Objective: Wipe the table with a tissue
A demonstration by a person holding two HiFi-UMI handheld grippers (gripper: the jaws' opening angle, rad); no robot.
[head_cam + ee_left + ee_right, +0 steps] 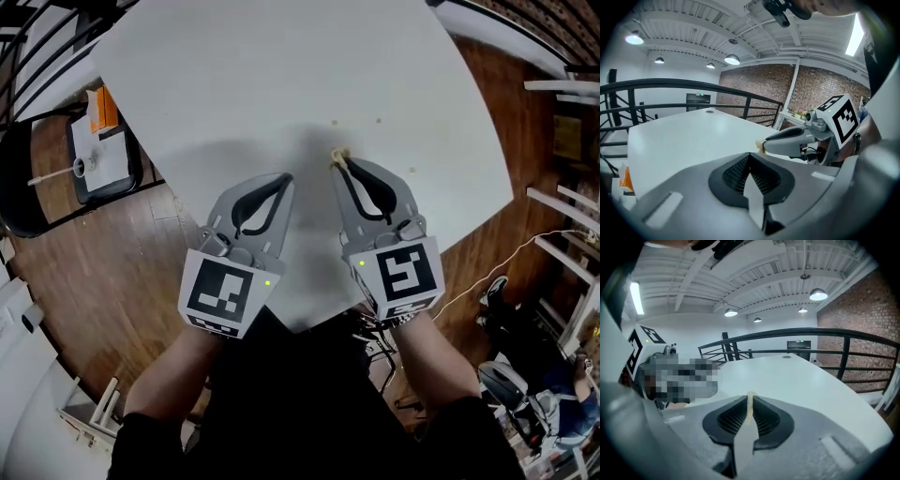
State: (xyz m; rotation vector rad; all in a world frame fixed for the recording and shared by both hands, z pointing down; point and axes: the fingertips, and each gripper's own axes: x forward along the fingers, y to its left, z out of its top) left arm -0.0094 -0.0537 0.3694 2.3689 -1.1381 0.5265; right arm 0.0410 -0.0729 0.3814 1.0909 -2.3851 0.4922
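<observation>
One tissue (pixel 750 405) lengthwise in right tongs (pixel 342 167)

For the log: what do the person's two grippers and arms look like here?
The left gripper and right gripper are grey with black-lined looped jaws. Each carries a white cube with black square markers and a small green light. The person wears black short sleeves.

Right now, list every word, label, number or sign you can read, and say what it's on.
No text here reads clearly.
Left gripper, right gripper: cubes carry square marker patterns only, no letters.
Small green sign: too small to read.
Orange object: any print too blurred.
</observation>
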